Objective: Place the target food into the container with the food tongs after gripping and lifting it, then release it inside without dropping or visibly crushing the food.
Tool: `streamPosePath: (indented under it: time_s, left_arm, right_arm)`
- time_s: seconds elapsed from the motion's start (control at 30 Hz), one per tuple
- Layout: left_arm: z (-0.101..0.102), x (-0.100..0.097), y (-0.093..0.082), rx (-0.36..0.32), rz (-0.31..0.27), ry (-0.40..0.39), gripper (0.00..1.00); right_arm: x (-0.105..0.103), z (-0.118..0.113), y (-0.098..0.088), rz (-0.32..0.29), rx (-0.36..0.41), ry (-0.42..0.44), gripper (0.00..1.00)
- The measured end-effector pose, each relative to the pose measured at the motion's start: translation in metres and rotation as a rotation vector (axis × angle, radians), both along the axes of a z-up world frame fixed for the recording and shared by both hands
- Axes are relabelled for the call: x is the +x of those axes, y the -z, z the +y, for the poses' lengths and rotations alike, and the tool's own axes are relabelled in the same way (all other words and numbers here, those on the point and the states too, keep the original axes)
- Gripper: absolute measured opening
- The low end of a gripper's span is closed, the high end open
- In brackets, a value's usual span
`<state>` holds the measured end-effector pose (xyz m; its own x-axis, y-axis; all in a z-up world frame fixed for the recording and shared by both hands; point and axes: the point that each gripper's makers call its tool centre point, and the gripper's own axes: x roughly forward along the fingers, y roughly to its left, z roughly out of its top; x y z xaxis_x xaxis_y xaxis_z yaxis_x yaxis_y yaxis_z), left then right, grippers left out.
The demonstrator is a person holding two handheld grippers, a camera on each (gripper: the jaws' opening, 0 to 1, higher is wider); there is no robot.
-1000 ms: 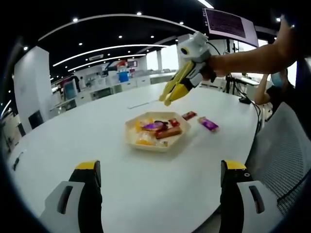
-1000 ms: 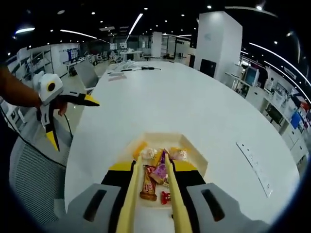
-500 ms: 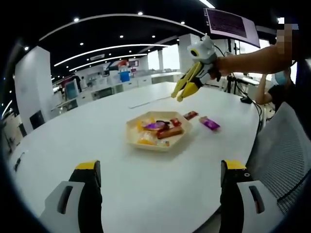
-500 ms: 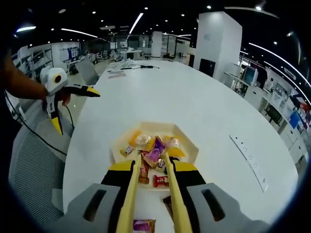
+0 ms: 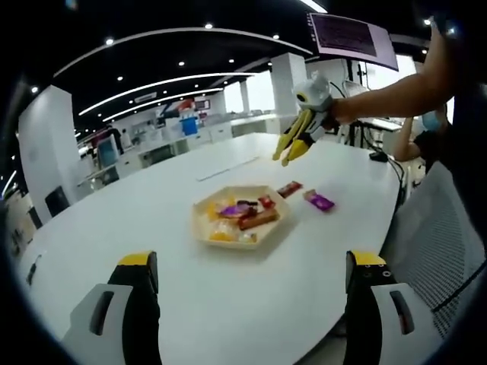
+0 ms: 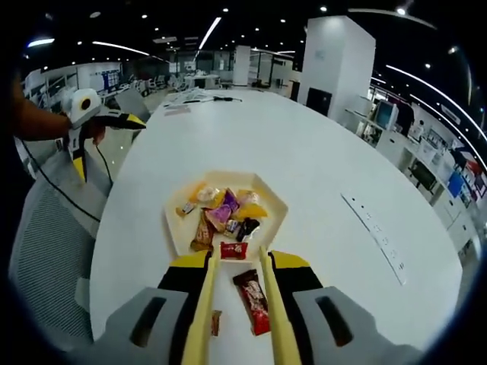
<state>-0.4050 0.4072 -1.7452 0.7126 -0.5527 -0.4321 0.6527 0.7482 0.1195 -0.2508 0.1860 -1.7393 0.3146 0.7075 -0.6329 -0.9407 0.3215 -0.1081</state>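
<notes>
A cream hexagonal tray (image 5: 204, 226) (image 6: 173, 228) of several wrapped snacks sits mid-table. Beside it on the white table lie a dark red packet (image 5: 289, 188) (image 6: 253, 300) and a purple packet (image 5: 319, 201). My right gripper (image 6: 240, 262) (image 5: 303, 129) is shut on yellow food tongs (image 6: 211, 281) (image 5: 288, 150). The tong arms stand apart, their tips at the tray's near rim, nothing pinched. The dark red packet lies between the arms. A small red packet (image 6: 233, 250) sits just ahead of the tips. My left gripper (image 5: 251, 262) (image 6: 110, 144) hangs open off the table's side.
A grey mesh chair (image 5: 437, 228) (image 6: 46, 251) stands at the table's edge. A long white strip (image 6: 373, 228) (image 5: 228, 167) lies flat on the far part of the table. A seated person (image 5: 430, 133) is behind the right arm. Another small packet (image 6: 215, 322) peeks beside the left tong arm.
The right gripper with the tongs has drawn back from over the tray, so the tray now lies ahead of the tips. The left view has pulled slightly away from the table.
</notes>
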Motion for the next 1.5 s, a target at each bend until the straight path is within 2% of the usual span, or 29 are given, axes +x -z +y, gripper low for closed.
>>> streamPosePath:
  time_s: [0.2, 0.33, 0.37, 0.4, 0.47, 0.57, 0.63, 0.83, 1.13, 1.3, 1.4, 1.5]
  left_arm:
    - [-0.009, -0.006, 0.012, -0.031, 0.048, 0.037, 1.0]
    - [-0.014, -0.01, 0.011, -0.039, 0.048, 0.078, 1.0]
    - [-0.011, -0.011, 0.01, -0.034, 0.029, 0.086, 1.0]
    - [-0.007, -0.011, 0.012, -0.028, 0.027, 0.083, 1.0]
    - [0.003, -0.011, 0.019, -0.044, 0.065, 0.038, 1.0]
    - [-0.001, -0.013, 0.018, -0.072, 0.048, 0.045, 1.0]
    - [-0.002, -0.012, 0.02, -0.06, 0.045, 0.051, 1.0]
    - [0.002, -0.008, 0.017, -0.082, 0.024, 0.036, 1.0]
    - [0.001, -0.01, 0.024, -0.067, 0.049, 0.046, 1.0]
    - [0.0, -0.011, 0.025, -0.063, 0.058, 0.05, 1.0]
    - [0.002, -0.01, 0.029, -0.052, 0.072, 0.041, 1.0]
    - [0.001, -0.011, 0.03, -0.058, 0.076, 0.044, 1.0]
  right_arm:
    - [-0.003, -0.014, -0.003, 0.002, 0.017, -0.006, 0.29]
    - [-0.002, -0.025, 0.001, -0.008, -0.006, -0.006, 0.29]
    - [-0.002, -0.028, 0.001, -0.008, -0.004, -0.001, 0.29]
    - [-0.002, -0.029, 0.001, -0.007, -0.004, 0.001, 0.29]
    - [-0.002, -0.032, 0.002, -0.011, -0.007, 0.0, 0.29]
    - [-0.001, -0.036, 0.002, -0.016, -0.01, -0.001, 0.29]
    - [0.001, -0.038, 0.004, -0.016, -0.011, 0.002, 0.29]
    - [0.001, -0.039, 0.01, -0.015, -0.024, -0.009, 0.29]
    - [0.007, -0.039, 0.019, -0.01, -0.029, -0.016, 0.29]
    - [0.009, -0.041, 0.028, -0.008, -0.041, -0.027, 0.29]
    - [0.01, -0.043, 0.038, -0.028, -0.059, -0.064, 0.29]
    - [0.01, -0.043, 0.045, -0.015, -0.051, -0.072, 0.29]
